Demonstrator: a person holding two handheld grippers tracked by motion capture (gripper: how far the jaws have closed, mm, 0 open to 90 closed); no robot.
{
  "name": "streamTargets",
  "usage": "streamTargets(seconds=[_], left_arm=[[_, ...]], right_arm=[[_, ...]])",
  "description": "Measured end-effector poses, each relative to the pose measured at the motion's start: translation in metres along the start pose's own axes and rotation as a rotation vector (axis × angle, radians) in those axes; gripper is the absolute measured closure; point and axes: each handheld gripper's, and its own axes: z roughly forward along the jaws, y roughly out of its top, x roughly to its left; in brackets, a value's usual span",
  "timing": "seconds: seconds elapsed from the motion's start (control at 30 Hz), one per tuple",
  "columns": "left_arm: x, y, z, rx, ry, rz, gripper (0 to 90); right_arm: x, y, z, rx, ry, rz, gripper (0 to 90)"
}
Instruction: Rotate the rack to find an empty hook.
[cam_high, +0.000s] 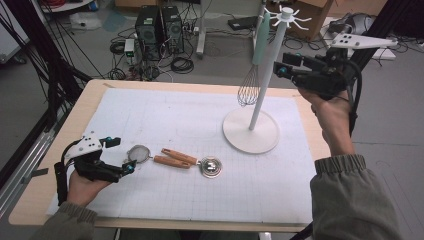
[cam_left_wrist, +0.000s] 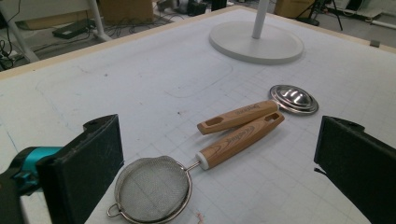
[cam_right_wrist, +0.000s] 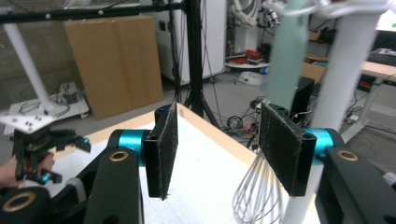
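Both wooden handles carry printed writing along their length, too small to read. No other label can be made out.

The left hand (cam_high: 85, 186) rests on the table (cam_high: 55, 170) near its near-left corner, forearm coming in from the near edge, the left tongs (cam_high: 122, 154) lying low and level and aimed toward the middle of the mat (cam_high: 180, 110). Its jaws stand wide open and hold nothing. The strainer (cam_left_wrist: 154, 189) lies flat on the mat just ahead of them, its mesh bowl nearest the jaws, its wooden handle running away toward the right edge. A second wooden-handled tool lies alongside, handle just beside handle, ending in a shiny steel cup (cam_left_wrist: 294, 99) turned upside down.

The right hand (cam_high: 332, 112) is raised above the far-right corner, wrist bent back, sleeve rising from the near edge. The right tongs (cam_high: 281, 65) points level toward the left edge, at the white stand (cam_high: 270, 65). Its jaws are partly open and empty; no pad touches anything.

The whisk (cam_high: 252, 70) hangs from a hook at the top of the stand, pale green handle up, wire loops down, clear of the round base (cam_high: 250, 135). In the right gripper view its green handle (cam_right_wrist: 287, 51) shows behind the right-hand jaw, the wires (cam_right_wrist: 257, 193) below, the pole just beside them.
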Motion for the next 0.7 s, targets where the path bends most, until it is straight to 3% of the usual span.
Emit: streamTargets(seconds=[0.3, 0.7], left_arm=[[0.003, -0.002, -0.002, 0.004, 0.002, -0.005, 1.7], [0.004, -0.002, -0.002, 0.005, 0.009, -0.002, 1.7]], right_arm=[[0.014, -0.024, 0.011, 0.034, 0.018, -0.005, 35.6], [0.027, -0.068, 0.03, 0.093, 0.061, 0.024, 30.9]])
